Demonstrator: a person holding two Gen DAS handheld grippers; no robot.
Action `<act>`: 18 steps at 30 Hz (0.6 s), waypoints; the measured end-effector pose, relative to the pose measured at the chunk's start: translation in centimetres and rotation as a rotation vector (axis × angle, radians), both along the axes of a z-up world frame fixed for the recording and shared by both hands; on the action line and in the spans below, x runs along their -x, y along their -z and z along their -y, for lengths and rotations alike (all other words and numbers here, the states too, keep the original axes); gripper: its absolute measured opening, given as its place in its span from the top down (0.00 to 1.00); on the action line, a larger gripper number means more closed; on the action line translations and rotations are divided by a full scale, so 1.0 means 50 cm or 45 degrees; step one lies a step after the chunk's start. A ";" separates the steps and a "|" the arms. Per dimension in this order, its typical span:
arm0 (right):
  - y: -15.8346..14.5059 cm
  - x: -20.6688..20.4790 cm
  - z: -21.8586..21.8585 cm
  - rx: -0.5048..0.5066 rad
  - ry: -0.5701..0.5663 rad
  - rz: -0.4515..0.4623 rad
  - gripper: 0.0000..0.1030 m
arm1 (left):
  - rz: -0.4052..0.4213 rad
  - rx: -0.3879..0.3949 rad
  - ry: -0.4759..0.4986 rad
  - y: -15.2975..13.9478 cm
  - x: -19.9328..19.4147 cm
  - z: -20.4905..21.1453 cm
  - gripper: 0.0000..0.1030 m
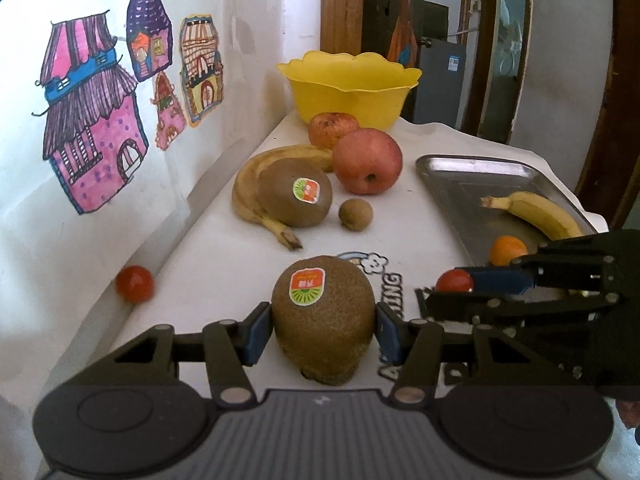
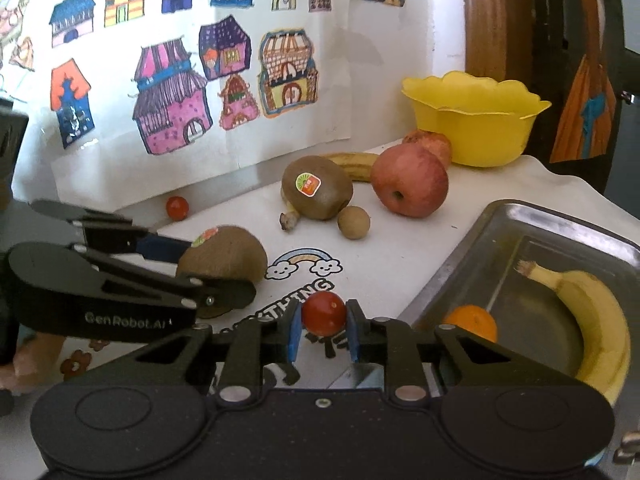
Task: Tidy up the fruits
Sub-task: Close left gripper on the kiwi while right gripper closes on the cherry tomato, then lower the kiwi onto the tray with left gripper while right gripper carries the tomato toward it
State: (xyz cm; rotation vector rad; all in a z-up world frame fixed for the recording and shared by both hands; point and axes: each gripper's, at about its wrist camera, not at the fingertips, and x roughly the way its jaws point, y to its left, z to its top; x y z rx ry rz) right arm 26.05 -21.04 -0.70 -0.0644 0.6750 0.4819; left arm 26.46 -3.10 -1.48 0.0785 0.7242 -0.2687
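Holding one fruit in each gripper, the person is in the middle of sorting the fruits. The left gripper (image 1: 324, 330) has its fingers (image 1: 256, 332) pressed on both sides of a big brown kiwi (image 1: 323, 318) with a sticker on it, and the kiwi sits near the front of the white surface (image 1: 404, 216). The right gripper (image 2: 323, 334) has its fingers (image 2: 294, 336) pulled in narrow around a little cherry tomato (image 2: 323, 314), and it holds the tomato just beside the metal tray (image 2: 472, 248). A yellow banana (image 2: 592, 312) and a small orange (image 2: 474, 322) already lie in the tray. More fruit waits on the surface: a second kiwi (image 1: 296, 192) leaning on a brownish banana (image 1: 256, 200), a red apple (image 1: 367, 160), a second reddish fruit (image 1: 332, 128) behind it, a little round brown fruit (image 1: 355, 215), and one more cherry tomato (image 1: 135, 283) by the wall. A yellow bowl (image 1: 348, 92) stands at the back, and I cannot see inside it. I think the step now is carrying these two fruits to their places. The tomato looks close to the tray, so the next move is likely to bring it over the rim and let go softly so it does not roll away. I cannot tell if the kiwi goes in the tray or the bowl. The two grippers are close, so they must not bump.
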 end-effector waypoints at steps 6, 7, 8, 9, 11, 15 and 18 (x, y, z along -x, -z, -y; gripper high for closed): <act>-0.018 0.047 0.021 -0.041 0.038 0.014 0.76 | -0.014 0.024 0.010 -0.003 0.032 0.007 0.43; -0.020 0.057 0.025 -0.048 0.046 0.015 0.76 | -0.017 0.026 0.010 -0.004 0.038 0.009 0.43; -0.021 0.065 0.029 -0.053 0.054 0.015 0.76 | -0.019 0.027 0.012 -0.004 0.044 0.010 0.43; -0.023 0.076 0.034 -0.058 0.063 0.017 0.76 | -0.022 0.030 0.015 -0.005 0.051 0.012 0.43; -0.027 0.094 0.043 -0.064 0.077 0.021 0.76 | -0.028 0.035 0.020 -0.006 0.062 0.016 0.43; -0.032 0.130 0.060 -0.065 0.106 0.032 0.76 | -0.039 0.050 0.040 -0.009 0.086 0.029 0.43; -0.034 0.152 0.079 -0.075 0.134 0.031 0.76 | -0.040 0.065 0.056 -0.012 0.100 0.043 0.43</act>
